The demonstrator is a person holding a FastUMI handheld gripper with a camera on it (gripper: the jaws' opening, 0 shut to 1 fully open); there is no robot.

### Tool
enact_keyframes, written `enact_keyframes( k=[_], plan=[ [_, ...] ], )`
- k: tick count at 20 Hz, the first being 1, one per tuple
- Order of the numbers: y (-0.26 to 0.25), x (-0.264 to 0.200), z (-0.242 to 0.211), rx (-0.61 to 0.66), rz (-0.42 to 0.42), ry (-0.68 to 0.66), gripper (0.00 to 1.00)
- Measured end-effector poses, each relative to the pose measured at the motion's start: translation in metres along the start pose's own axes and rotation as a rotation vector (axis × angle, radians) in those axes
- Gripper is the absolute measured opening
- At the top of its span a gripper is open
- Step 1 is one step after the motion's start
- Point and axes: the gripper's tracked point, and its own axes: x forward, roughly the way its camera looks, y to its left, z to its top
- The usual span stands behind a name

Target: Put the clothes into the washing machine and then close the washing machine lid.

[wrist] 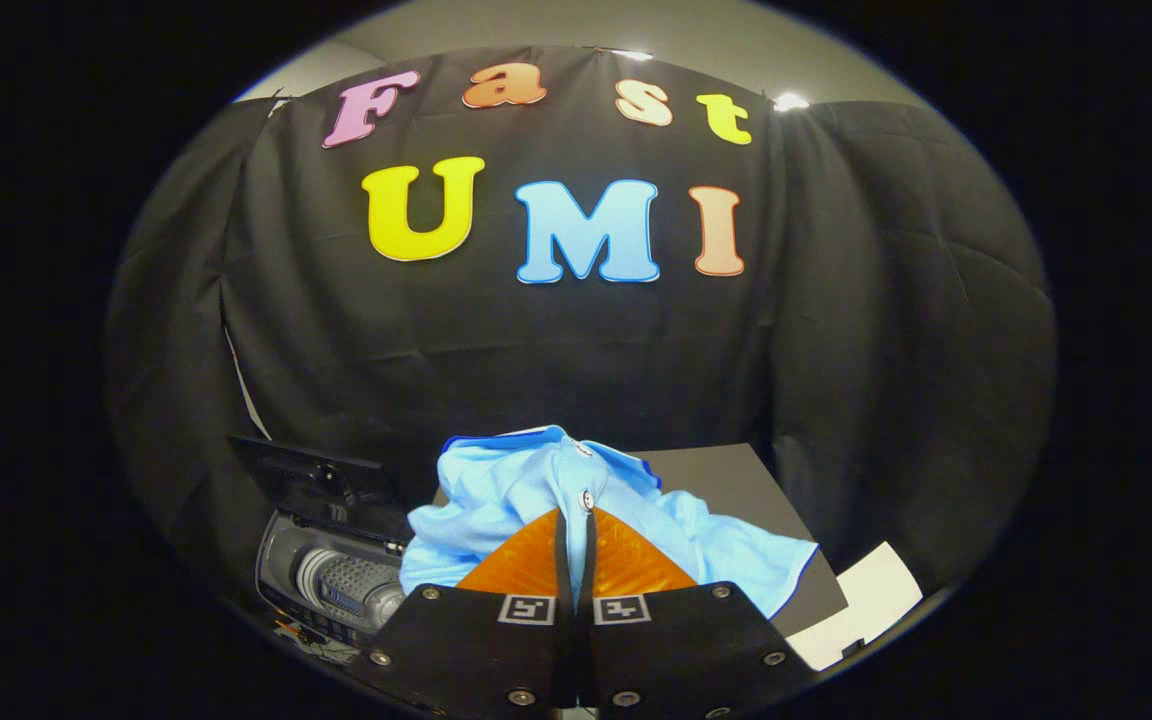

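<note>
Fingers (573, 530) closed on the light-blue shirt (536, 490), lifted over the bench (736, 480); I'd swing left to the open washing machine (336, 570), keep trailing cloth clear of the raised lid (311, 480), then release.

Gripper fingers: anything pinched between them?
Yes, gripper view: the gripper is shut on the light blue cloth shirt, above the open grey washing machine.
</note>
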Motion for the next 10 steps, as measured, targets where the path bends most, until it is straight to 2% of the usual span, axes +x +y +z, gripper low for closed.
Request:
enact_keyframes(
  k=[4, 10],
  plan=[
    [0.046, -0.022, 0.017, -0.011, 0.035, -0.030, 0.00],
    [0.136, -0.032, 0.014, -0.044, 0.064, -0.043, 0.00]
  ],
)
